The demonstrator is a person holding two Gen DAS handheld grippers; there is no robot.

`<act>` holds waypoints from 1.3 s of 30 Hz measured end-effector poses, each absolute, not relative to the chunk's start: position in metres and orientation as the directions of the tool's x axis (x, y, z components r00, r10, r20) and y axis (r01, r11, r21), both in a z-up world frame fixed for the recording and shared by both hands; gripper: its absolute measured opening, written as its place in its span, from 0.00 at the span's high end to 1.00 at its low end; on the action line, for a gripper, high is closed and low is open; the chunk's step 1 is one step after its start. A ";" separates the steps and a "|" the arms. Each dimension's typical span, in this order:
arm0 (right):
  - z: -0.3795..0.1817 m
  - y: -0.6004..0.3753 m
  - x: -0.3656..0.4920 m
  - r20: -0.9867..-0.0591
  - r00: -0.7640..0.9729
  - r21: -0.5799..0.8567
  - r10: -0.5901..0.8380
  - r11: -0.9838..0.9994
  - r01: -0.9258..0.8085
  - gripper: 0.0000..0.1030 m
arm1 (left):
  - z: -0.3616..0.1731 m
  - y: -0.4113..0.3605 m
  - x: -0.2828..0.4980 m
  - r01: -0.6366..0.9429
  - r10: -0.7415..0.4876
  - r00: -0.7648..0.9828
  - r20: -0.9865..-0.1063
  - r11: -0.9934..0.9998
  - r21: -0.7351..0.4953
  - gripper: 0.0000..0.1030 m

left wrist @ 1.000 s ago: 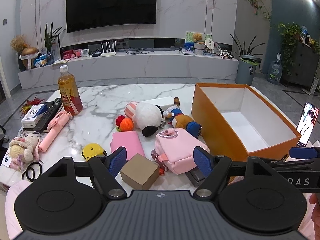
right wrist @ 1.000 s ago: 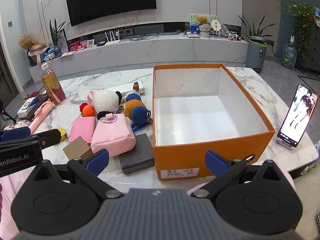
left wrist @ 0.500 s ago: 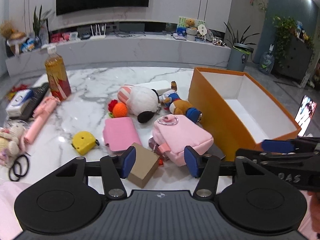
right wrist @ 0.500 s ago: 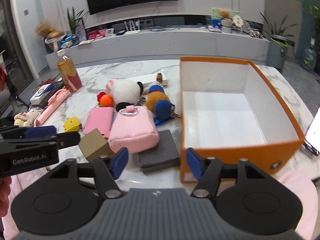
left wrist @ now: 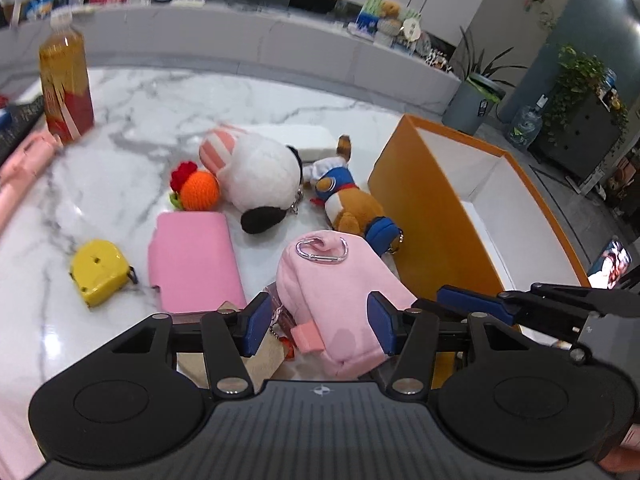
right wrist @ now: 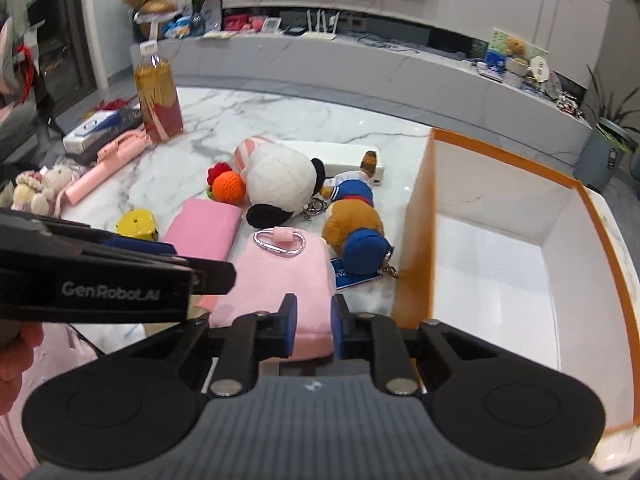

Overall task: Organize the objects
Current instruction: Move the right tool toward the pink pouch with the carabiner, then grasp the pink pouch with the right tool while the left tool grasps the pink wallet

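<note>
A pink pouch (left wrist: 340,280) with a silver carabiner lies on the marble table (left wrist: 160,128) beside an open, empty orange box (left wrist: 432,208). My left gripper (left wrist: 318,324) is open and straddles the pouch's near end. My right gripper (right wrist: 311,330) has narrowed its jaws over the near edge of the same pouch (right wrist: 280,280); I cannot tell whether the pads touch it. The orange box (right wrist: 416,240) stands just right of it. Around lie a white plush (left wrist: 260,172), a brown plush (left wrist: 352,208), an orange knitted ball (left wrist: 198,192) and a pink case (left wrist: 192,260).
A yellow tape measure (left wrist: 100,272), a tea bottle (left wrist: 64,80) and a pink stick (right wrist: 104,168) lie to the left. A small cardboard box (left wrist: 264,356) and a dark flat box sit under my grippers. A phone (left wrist: 610,264) stands right of the orange box.
Both grippers have moved forward and down toward the pink pouch. The right gripper's jaws have closed from wide to narrow. The left jaws narrowed, then widened a little.
</note>
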State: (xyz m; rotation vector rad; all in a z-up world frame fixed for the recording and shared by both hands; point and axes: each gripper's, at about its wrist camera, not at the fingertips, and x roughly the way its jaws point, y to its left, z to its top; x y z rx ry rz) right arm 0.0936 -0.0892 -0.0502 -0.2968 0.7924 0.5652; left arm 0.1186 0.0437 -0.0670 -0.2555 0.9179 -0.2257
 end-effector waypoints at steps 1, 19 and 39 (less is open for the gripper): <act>-0.052 -0.085 0.097 -0.743 0.564 -0.057 0.359 0.806 -0.589 0.84 | -0.070 0.045 0.124 0.076 -0.308 0.576 -0.758 0.943 -0.325 0.40; -0.073 -0.070 0.116 -0.781 0.550 -0.153 0.295 0.764 -0.626 0.92 | -0.099 0.046 0.160 0.005 -0.388 0.470 -0.793 0.899 -0.437 0.70; -0.051 -0.025 0.137 -0.753 0.418 0.146 0.509 0.748 -0.648 0.83 | -0.020 0.111 0.148 0.008 -0.054 0.713 -0.699 0.998 -0.069 0.89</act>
